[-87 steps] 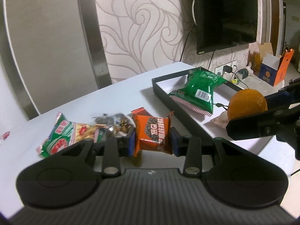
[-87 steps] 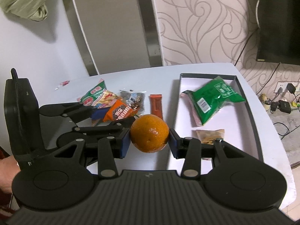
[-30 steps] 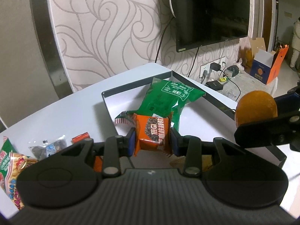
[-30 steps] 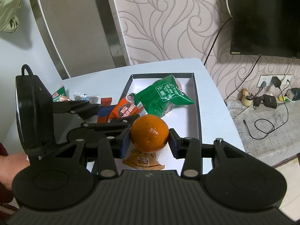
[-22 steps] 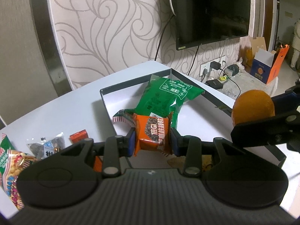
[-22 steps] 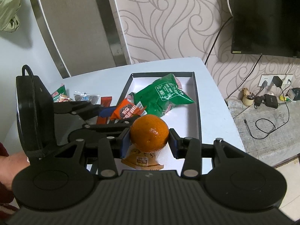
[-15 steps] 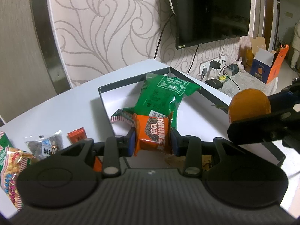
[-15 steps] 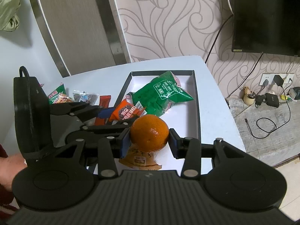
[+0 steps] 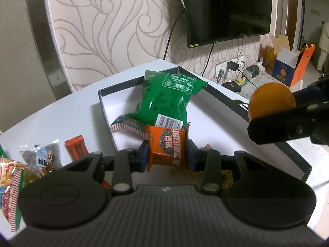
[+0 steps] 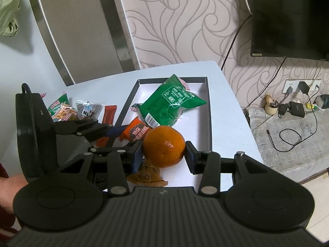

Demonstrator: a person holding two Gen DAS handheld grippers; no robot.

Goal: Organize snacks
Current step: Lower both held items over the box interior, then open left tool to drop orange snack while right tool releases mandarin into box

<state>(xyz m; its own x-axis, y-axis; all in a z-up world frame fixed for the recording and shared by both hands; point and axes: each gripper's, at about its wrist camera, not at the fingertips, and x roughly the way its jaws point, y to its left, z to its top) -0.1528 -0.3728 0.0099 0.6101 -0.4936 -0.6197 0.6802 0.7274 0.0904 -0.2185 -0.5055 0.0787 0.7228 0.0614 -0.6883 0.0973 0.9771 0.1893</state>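
Observation:
My left gripper (image 9: 167, 154) is shut on an orange snack packet (image 9: 167, 145) and holds it over the near left part of the black-rimmed tray (image 9: 101, 100). My right gripper (image 10: 163, 155) is shut on an orange fruit (image 10: 163, 146) above the tray's near end (image 10: 210, 123). The packet (image 10: 136, 132) and the left gripper (image 10: 121, 131) show in the right wrist view, just left of the fruit. The fruit (image 9: 271, 99) shows at the right in the left wrist view. A green bag (image 9: 166, 98) and a brown packet (image 10: 147, 176) lie in the tray.
On the white table left of the tray lie a small red bar (image 9: 75, 148), a clear packet of dark snacks (image 9: 43, 158) and a red-and-green snack bag (image 9: 9, 183). The table ends close to the tray's right side (image 10: 236, 107). A TV (image 10: 287, 16) hangs on the wall.
Both grippers have moved from over the table to over the tray, each still holding its item. In the last second they crept further in over the tray.

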